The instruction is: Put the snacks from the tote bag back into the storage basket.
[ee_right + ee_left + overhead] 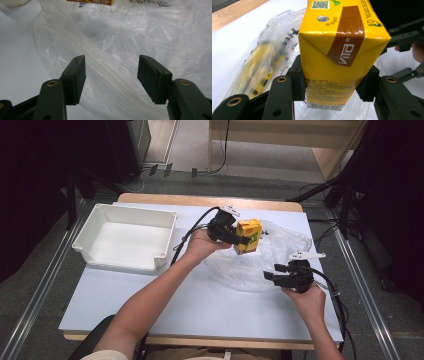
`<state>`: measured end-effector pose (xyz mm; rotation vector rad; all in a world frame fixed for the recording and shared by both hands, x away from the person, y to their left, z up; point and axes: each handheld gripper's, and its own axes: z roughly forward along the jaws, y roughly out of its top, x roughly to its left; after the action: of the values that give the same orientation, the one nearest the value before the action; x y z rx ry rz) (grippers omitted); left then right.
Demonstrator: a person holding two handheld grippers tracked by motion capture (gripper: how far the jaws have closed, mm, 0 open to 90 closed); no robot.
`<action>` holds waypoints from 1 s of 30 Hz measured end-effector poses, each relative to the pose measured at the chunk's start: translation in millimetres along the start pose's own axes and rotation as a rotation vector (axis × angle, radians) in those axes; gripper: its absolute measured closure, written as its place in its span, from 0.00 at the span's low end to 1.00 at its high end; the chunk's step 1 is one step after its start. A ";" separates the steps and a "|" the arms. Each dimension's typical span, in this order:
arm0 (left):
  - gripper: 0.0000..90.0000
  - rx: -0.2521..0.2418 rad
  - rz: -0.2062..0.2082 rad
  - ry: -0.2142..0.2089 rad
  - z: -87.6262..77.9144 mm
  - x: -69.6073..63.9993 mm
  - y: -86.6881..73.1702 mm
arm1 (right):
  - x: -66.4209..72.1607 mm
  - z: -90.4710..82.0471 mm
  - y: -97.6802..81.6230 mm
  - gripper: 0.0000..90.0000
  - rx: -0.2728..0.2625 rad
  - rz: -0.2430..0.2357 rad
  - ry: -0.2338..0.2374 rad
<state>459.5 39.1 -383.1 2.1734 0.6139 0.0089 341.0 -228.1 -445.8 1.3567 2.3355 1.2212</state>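
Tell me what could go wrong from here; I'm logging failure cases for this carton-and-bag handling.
1. The left gripper clamps the yellow drink carton on its lower part, so it may tilt or get squeezed out of shape.
2. The clear plastic bag lies loose under the open right gripper; closing there could catch a thin fold and drag the bag.
3. The white bin sits apart to the left, so carrying the carton there risks a slip.

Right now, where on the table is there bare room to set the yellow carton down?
The near strip of the table between the two forearms is bare, as is the inside of the white bin at far left. The middle right is crowded: the clear plastic bag spreads there, with the yellow carton in the left gripper above it.
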 end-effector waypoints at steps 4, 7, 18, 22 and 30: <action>0.58 -0.004 0.002 0.005 -7.5 -0.4 -2.9 | -0.5 0.3 0.5 0.45 0.001 -0.006 -0.002; 0.58 -0.004 0.002 0.012 -13.0 -0.4 -5.7 | 0.5 -0.7 0.8 0.45 -0.005 0.000 0.000; 0.58 -0.007 -0.015 0.023 -24.5 3.0 -16.2 | 2.1 1.5 2.8 0.43 0.006 -0.031 0.021; 0.58 -0.012 -0.023 0.027 -29.0 3.9 -18.6 | 2.3 1.0 5.8 0.43 -0.001 -0.036 0.018; 0.58 -0.018 -0.035 0.029 -38.6 7.6 -23.3 | 3.1 4.5 10.1 0.43 0.003 -0.041 0.019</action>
<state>447.9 83.0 -377.5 2.1483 0.6657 0.0273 348.1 -220.6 -440.7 1.2969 2.3662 1.2250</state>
